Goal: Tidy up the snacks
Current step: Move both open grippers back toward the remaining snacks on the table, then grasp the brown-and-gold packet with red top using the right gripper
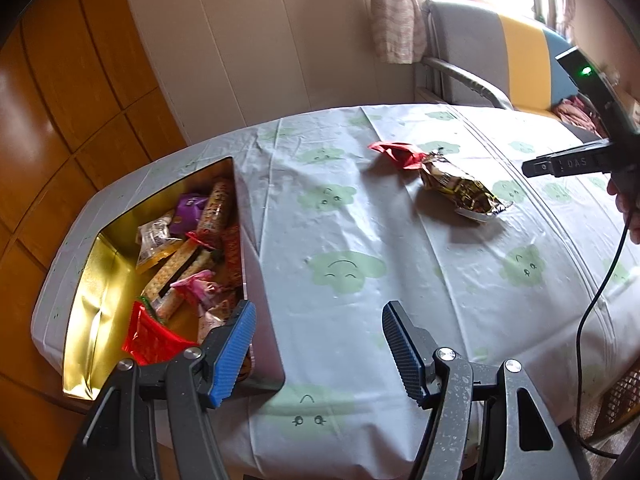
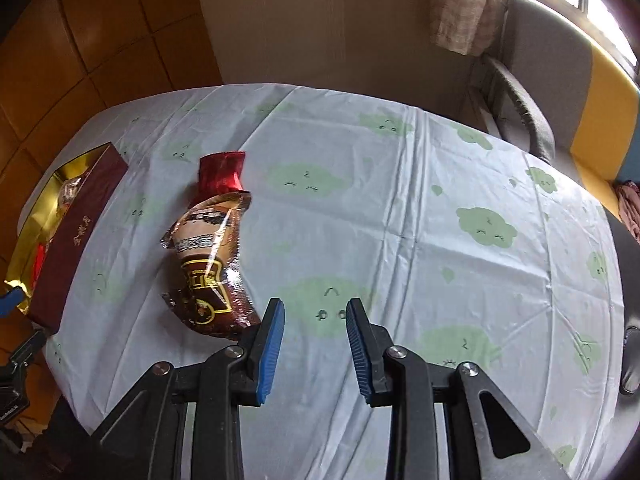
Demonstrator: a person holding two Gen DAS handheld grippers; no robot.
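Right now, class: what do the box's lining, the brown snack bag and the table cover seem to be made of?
Box lining: probably gold metallised foil or card; mirror-like, creased.
Brown snack bag: glossy plastic film, likely foil-backed; sharp glare, crimped ends.
Table cover: thin printed plastic sheet, seemingly; soft sheen, fold lines, wrinkles.

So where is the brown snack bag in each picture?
Left wrist view: the brown snack bag lies on the tablecloth, upper right of middle, touching a red packet.
Right wrist view: the bag is left of middle, just beyond the left finger.
Shared landmark: the gold-lined snack box, at the left in both.
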